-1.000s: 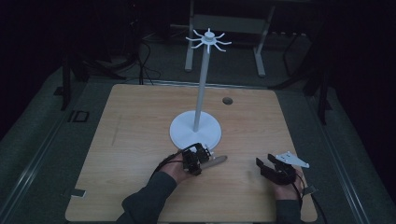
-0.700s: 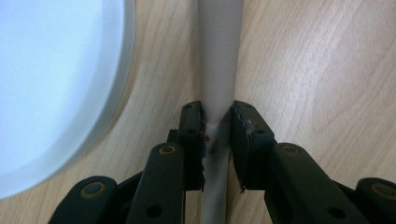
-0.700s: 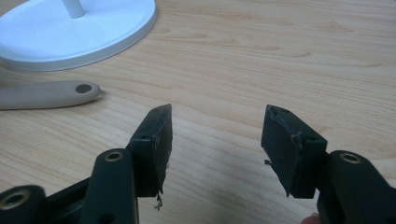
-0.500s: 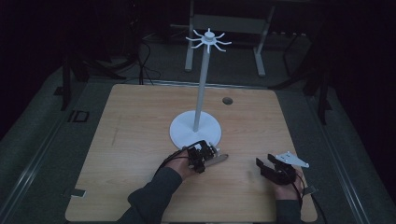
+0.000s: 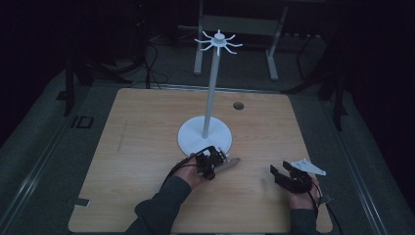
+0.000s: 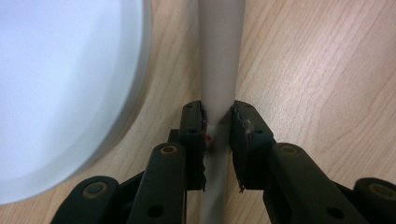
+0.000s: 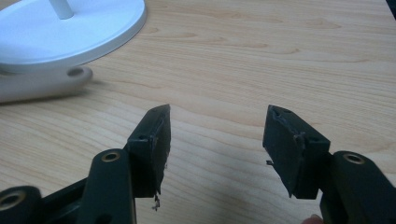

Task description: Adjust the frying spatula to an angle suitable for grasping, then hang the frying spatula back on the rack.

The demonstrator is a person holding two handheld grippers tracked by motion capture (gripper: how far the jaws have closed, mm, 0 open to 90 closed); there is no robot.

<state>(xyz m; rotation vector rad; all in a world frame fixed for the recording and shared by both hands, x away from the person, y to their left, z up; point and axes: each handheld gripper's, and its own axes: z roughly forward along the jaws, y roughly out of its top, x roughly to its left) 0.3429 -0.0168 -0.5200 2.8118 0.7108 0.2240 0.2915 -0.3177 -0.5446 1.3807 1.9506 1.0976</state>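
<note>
Beside the front rim of the white stand base [image 5: 195, 139], one beige flat handle [image 6: 219, 56] lies on the wooden table [image 5: 142, 127]. Its long axis runs away from the left gripper [image 6: 217, 135], along the edge of the base. In the right gripper view its rounded end, with one small hole, points toward the open table; the stand's base overlaps its far edge. In the high view the free end points to the person's right.

The left gripper's two jaws are pressed onto the handle, one on each side, pinching it near its middle. The right gripper [image 7: 215, 135] sits well apart to the right, low over bare wood, its two jaws spread wide with nothing between them.

One stand [image 5: 211, 93] is present: one round base, one upright pole, one crown of hooks at the top.
</note>
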